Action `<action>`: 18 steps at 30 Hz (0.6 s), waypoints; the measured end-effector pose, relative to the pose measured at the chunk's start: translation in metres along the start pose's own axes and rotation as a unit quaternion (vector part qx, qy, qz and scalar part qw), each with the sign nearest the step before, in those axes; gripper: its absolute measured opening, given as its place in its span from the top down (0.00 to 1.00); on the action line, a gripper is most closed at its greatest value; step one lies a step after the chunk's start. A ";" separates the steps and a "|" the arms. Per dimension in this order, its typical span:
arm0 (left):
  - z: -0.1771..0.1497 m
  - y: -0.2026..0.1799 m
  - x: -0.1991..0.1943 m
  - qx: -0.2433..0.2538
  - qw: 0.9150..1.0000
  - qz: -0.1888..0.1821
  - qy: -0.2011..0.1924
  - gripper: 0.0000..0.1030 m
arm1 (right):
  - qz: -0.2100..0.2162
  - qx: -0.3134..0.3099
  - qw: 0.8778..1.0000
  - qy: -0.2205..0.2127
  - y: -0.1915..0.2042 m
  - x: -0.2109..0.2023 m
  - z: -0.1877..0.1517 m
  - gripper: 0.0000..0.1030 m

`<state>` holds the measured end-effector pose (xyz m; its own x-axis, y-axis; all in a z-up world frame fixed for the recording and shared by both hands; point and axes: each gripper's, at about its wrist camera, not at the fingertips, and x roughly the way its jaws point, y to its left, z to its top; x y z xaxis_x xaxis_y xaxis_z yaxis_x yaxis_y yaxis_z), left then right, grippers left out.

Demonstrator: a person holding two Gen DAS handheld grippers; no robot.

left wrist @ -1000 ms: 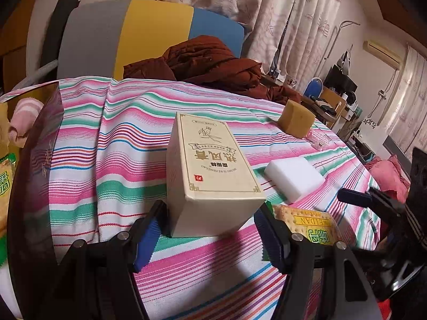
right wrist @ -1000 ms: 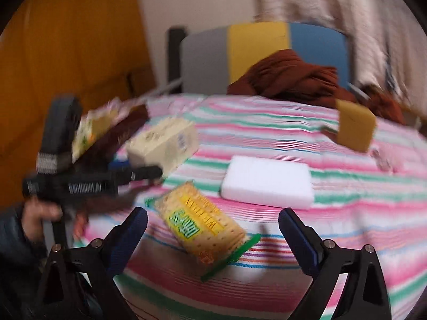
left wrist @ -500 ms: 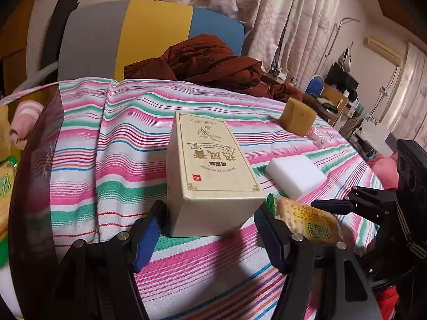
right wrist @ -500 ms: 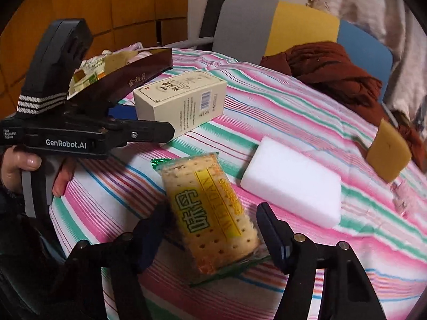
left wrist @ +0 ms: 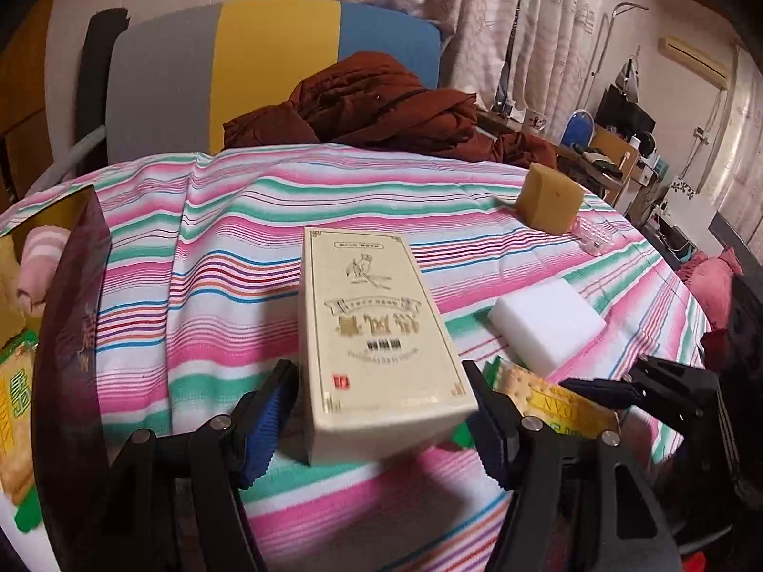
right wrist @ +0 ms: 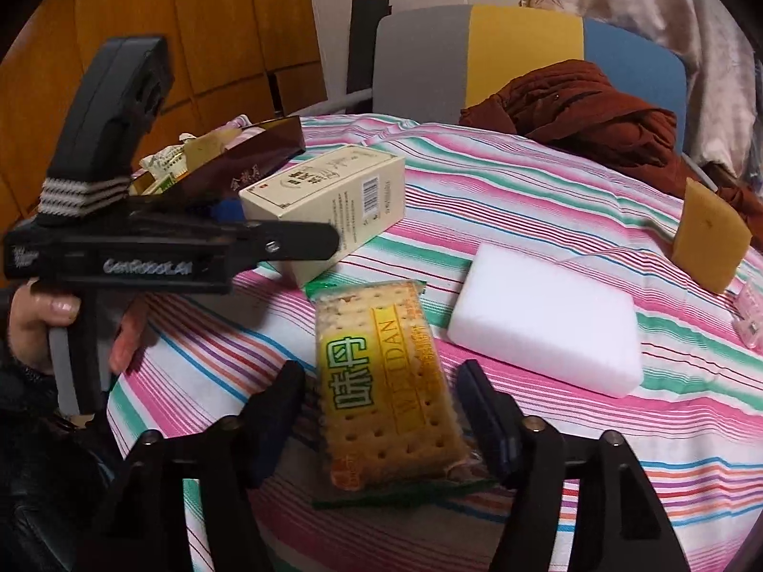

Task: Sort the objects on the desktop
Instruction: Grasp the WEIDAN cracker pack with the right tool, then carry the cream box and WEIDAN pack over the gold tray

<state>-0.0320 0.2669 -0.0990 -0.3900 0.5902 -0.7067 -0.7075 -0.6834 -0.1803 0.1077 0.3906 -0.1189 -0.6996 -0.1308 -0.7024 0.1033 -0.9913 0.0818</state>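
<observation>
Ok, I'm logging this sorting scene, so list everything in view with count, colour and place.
cream carton: 1, cream, lying between left fingers
cracker packet: 1, yellow-green, between right fingers
white foam block: 1, white, right of packet
tan sponge: 1, far right
dark brown box: 1, holds snacks, left edge
rust jacket: 1, table's far side
striped tablecloth: 1
left gripper: around carton, gap visible
right gripper: open around packet

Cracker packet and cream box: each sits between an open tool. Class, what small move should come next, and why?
Probably close both. The left tool straddles the cream box, the right tool the cracker packet; neither looks clamped, and both lie on the striped tablecloth.
</observation>
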 end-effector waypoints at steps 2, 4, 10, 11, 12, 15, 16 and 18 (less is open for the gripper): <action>0.003 0.003 0.006 -0.008 1.000 0.005 0.010 0.33 | -0.002 -0.002 1.000 -0.002 0.001 0.000 0.000 0.33; 0.006 0.006 0.010 -0.018 1.000 0.002 0.013 0.34 | 0.000 0.000 1.000 -0.005 0.001 0.000 -0.001 0.34; 0.007 0.006 0.012 -0.016 1.000 0.004 0.014 0.37 | -0.002 0.004 1.000 -0.009 0.000 0.000 -0.001 0.35; 0.007 0.006 0.012 -0.016 1.000 0.005 0.014 0.41 | -0.005 0.005 1.000 -0.009 -0.001 0.000 -0.001 0.38; 0.007 0.006 0.012 -0.016 1.000 0.006 0.014 0.45 | -0.008 0.007 1.000 -0.009 -0.001 -0.001 -0.002 0.40; 0.006 0.008 0.010 -0.016 1.000 0.006 0.013 0.48 | -0.022 0.014 1.000 -0.009 0.000 -0.001 -0.001 0.46; 0.006 0.009 0.010 -0.015 1.000 0.005 0.012 0.48 | -0.026 0.014 1.000 -0.009 0.001 -0.001 -0.001 0.48; 0.005 0.009 0.006 -0.015 1.000 0.004 0.008 0.48 | -0.035 0.015 0.999 -0.009 0.003 -0.002 -0.001 0.51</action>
<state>-0.0435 0.2664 -0.1012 -0.3863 0.5774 -0.7193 -0.6865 -0.7008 -0.1939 0.1095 0.3875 -0.1179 -0.7175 -0.0604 -0.6940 0.0318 -0.9980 0.0540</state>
